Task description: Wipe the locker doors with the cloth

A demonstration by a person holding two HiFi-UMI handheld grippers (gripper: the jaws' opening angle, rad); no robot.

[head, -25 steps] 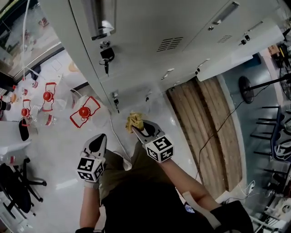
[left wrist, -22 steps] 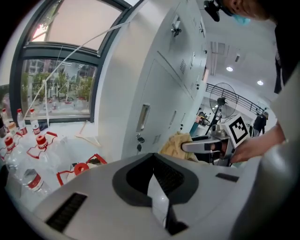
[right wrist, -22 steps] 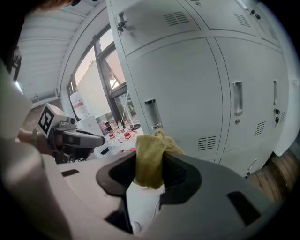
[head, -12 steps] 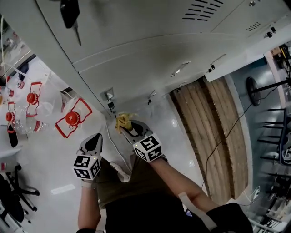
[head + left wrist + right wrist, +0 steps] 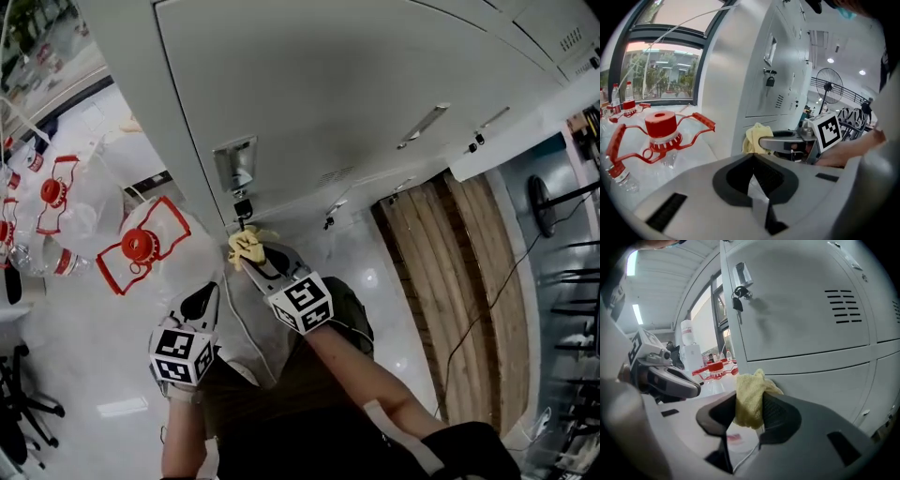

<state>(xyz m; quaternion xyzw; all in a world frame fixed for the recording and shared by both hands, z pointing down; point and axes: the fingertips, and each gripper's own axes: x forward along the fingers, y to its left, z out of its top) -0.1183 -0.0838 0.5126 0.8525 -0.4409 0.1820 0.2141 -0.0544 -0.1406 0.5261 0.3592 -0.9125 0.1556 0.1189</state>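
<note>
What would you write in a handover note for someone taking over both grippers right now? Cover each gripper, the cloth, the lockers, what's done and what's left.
Right gripper: shut on the yellow cloth, held up by the grey locker doors, below the key in the lock; contact unclear.
Left gripper: shut, empty, held back beside it.
Done: cloth is gripped and at the doors; no wiped area shows.
Left: wipe the doors.
</note>
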